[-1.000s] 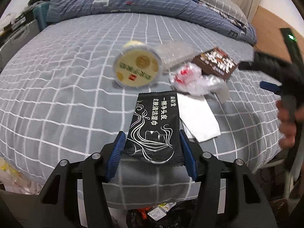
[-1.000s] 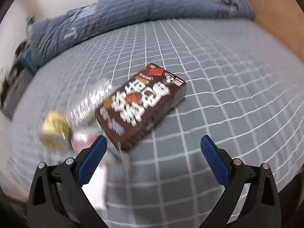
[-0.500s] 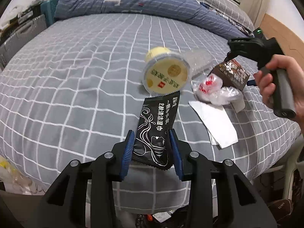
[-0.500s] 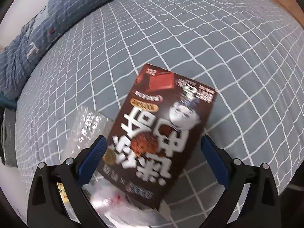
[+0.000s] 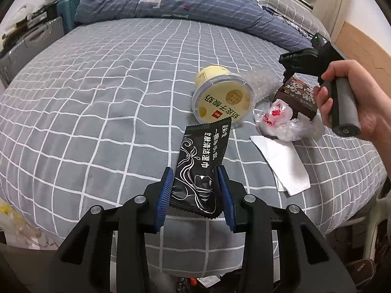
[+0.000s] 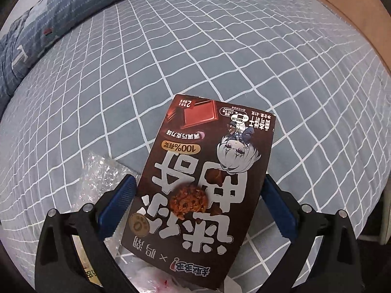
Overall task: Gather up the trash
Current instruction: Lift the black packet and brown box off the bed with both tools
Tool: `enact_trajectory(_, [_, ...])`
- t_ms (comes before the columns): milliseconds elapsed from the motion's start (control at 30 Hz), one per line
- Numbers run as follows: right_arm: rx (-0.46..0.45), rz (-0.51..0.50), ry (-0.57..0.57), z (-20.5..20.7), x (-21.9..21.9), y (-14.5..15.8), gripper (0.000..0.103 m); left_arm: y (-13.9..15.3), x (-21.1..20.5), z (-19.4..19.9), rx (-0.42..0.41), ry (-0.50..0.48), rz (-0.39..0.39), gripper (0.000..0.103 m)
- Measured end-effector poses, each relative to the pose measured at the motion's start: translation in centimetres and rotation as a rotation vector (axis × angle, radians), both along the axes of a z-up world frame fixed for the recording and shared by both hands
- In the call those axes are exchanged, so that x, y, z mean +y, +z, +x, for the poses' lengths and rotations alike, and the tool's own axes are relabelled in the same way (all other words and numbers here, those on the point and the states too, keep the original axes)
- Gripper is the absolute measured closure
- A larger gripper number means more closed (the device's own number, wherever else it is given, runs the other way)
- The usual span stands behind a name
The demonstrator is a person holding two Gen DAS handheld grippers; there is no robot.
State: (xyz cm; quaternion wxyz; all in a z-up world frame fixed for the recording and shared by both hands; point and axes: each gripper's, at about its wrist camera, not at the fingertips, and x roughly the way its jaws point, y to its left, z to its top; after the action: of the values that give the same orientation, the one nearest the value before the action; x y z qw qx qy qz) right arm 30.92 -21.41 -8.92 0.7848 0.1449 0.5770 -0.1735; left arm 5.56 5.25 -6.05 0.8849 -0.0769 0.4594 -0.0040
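On the grey checked bed (image 5: 97,97), toward its near edge, the left hand-held gripper (image 5: 195,193) has just been closing its jaws on a black wet-wipe packet (image 5: 200,168), and its blue pads now press the packet's long sides. To the right of that, beyond the packet's far end, a yellow tub (image 5: 221,97) lies tipped on its side with its printed lid facing the camera. Crinkled clear bubble wrap (image 5: 262,85) sits just behind the tub. Further right, a crumpled clear plastic wrapper with red marks (image 5: 281,117) lies beside a flat white paper napkin (image 5: 281,158). Next comes a brown chocolate-biscuit box (image 6: 207,183), lying flat on the bed. The right hand-held gripper (image 6: 199,210), held by a bare hand (image 5: 354,102), points down over it, jaws spread wide to either side of the box; whether the pads touch its edges cannot be told. A rumpled blue duvet (image 5: 171,0) lies across the far end of the bed.
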Motion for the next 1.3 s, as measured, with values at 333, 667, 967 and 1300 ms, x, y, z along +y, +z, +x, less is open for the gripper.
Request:
enact_trajectory(333, [0.050, -0.060, 0.021, 2.6, 0.8, 0.0, 0.007, -0.1, -0.2, 0.3, 0.002, -0.006, 0.000, 0.067])
enact_trajectory(667, [0.070, -0.128, 0.059, 2.7, 1.8, -1.5, 0.007, -0.2, 0.0, 0.4, 0.002, -0.002, -0.002, 0.067])
enact_trajectory(967, [-0.010, -0.160, 0.106, -0.2, 1.8, 1.0, 0.008, 0.1, -0.7, 0.4, -0.007, -0.016, -0.001, 0.067])
enact_trajectory(1300, [-0.131, -0.243, 0.189, -5.1, 0.8, 4.8, 0.008, 0.4, -1.9, 0.4, -0.015, -0.031, 0.002, 0.067])
